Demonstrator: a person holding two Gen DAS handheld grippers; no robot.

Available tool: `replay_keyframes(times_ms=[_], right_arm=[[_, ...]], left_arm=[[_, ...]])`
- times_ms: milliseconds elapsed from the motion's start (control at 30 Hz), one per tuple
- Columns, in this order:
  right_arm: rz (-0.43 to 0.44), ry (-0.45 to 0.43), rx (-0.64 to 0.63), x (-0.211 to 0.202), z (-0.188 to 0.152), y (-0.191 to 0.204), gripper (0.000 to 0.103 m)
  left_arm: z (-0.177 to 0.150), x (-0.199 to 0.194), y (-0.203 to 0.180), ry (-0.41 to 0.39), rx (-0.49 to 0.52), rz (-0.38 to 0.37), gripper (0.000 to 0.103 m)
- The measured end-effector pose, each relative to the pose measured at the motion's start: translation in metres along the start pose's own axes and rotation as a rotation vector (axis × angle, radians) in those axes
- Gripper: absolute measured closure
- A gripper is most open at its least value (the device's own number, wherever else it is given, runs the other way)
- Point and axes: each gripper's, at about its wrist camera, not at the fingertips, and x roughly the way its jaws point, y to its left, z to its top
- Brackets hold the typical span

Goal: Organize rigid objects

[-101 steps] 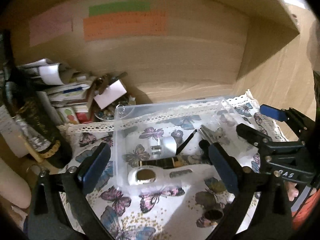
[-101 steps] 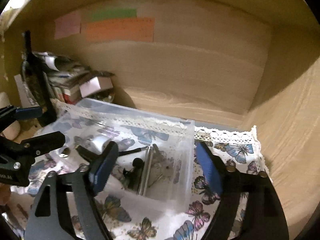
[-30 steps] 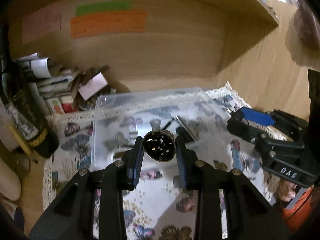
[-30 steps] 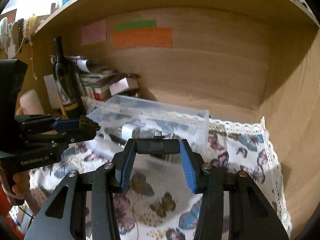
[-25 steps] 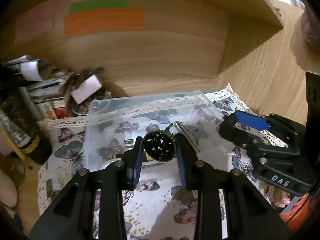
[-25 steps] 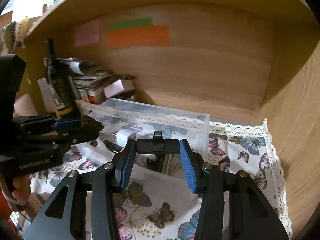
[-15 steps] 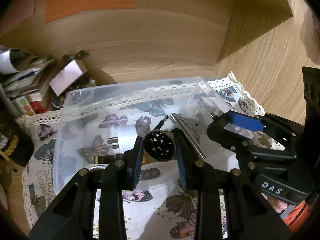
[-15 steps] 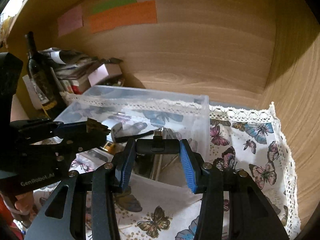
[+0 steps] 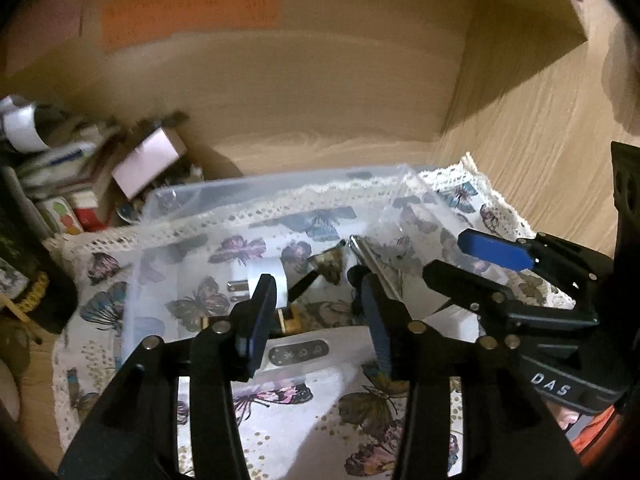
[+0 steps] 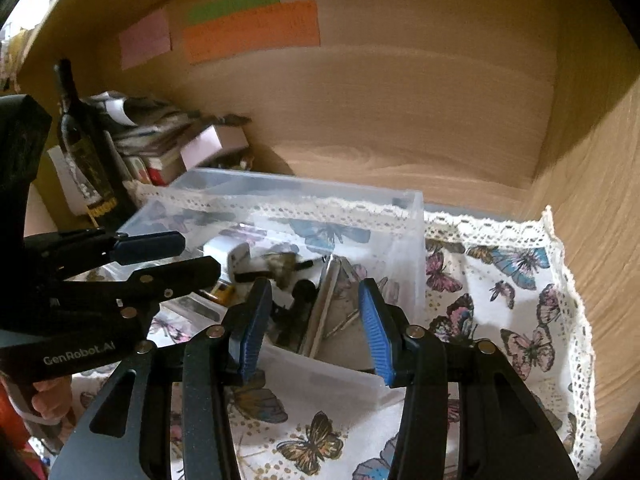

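Observation:
A clear plastic bin [image 9: 280, 184] [image 10: 404, 236] sits on a butterfly cloth [image 9: 280, 404] [image 10: 500, 320] inside a wooden shelf. In it lie a white plug adapter [image 9: 266, 276] [image 10: 226, 252], a round metal grinder [image 9: 328, 258] [image 10: 280, 262], silver metal bars [image 9: 370, 258] [image 10: 324, 300], a white remote [image 9: 298, 350] and a black device [image 10: 298, 312]. My left gripper [image 9: 316, 320] is open and empty over the bin's near edge. My right gripper [image 10: 312, 320] is open and empty over the bin's right part. Each gripper shows in the other's view.
A dark wine bottle [image 10: 80, 144] stands at the left, next to stacked boxes and papers [image 9: 80, 168] [image 10: 168, 140]. Coloured paper notes [image 10: 248, 28] are stuck on the back wall. The shelf's wooden side wall [image 10: 600, 200] is close on the right.
Both grippers have opened. The round grinder has left the left gripper and the black device has left the right gripper; both now lie in the bin.

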Motion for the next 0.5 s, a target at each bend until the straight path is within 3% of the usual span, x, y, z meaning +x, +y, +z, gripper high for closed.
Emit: replay_keyframes(times_ms=[100,400,467,500], right_arm=[[-0.001,-0.043,-0.011,-0.018,0.004,0.006,0.060],[-0.023,-0.210,-0.038,-0.086,0.001,0.029,0.043],[-0.012,-0.245,-0.035,-0.102,-0.003,0.033,0.028],[-0.012,-0.262,-0.033,-0.108,-0.005,0.035,0.025]], left_arm=[[0.000,-0.022,-0.002,-0.052,0.014,0.014,0.055],[-0.014,-0.100,-0.003,-0.216,0.026,0.080,0.020],[-0.021,-0.118,-0.005,-0.246,0.025,0.088,0.009],[-0.024,-0.128,-0.006,-0.268,0.024,0.095,0.005]])
